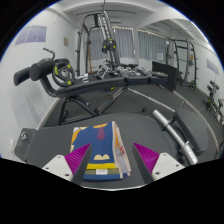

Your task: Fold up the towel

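A folded towel (95, 150), blue with yellow, pink and white parts, lies flat on a dark grey surface (55, 135). My gripper (112, 160) is open, its magenta pads wide apart. The towel lies between the fingers, close to the left finger (78, 157), with a gap to the right finger (147, 157). The towel's near edge reaches down to the fingers' base. Neither finger presses on it.
This is a gym room. A black exercise machine with handles (45, 72) stands beyond on the left, and a cable rack (100, 40) stands at the back. A chrome bar (165, 130) lies to the right of the towel. Grey floor (135, 95) lies beyond.
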Demonstrator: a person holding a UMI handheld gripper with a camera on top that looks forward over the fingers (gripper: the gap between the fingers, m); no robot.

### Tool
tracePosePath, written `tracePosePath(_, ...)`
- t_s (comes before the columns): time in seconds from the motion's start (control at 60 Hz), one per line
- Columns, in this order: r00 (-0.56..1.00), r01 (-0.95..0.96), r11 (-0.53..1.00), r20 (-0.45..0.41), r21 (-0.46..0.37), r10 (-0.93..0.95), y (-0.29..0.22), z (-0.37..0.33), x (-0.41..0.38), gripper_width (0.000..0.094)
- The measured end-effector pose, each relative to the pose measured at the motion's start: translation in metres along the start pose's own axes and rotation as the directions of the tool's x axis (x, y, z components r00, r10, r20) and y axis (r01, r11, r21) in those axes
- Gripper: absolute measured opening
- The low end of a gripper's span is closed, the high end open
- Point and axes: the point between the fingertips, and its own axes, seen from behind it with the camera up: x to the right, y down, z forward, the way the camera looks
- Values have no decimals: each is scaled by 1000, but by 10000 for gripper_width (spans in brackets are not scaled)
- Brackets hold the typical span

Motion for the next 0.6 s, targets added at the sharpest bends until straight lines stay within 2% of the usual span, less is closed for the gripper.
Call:
tracePosePath(0.083,997,74,994,-26,76,-72,-18,-52,3,862)
tracePosePath(0.25,990,140,979,-52,147,-134,-23,-171,-12,857)
tracePosePath(0.417,989,144,980,-34,140,-141,10,-260,-34,854)
tracePosePath(0.6,992,125,984,-6,124,-125,45,-308,-53,855)
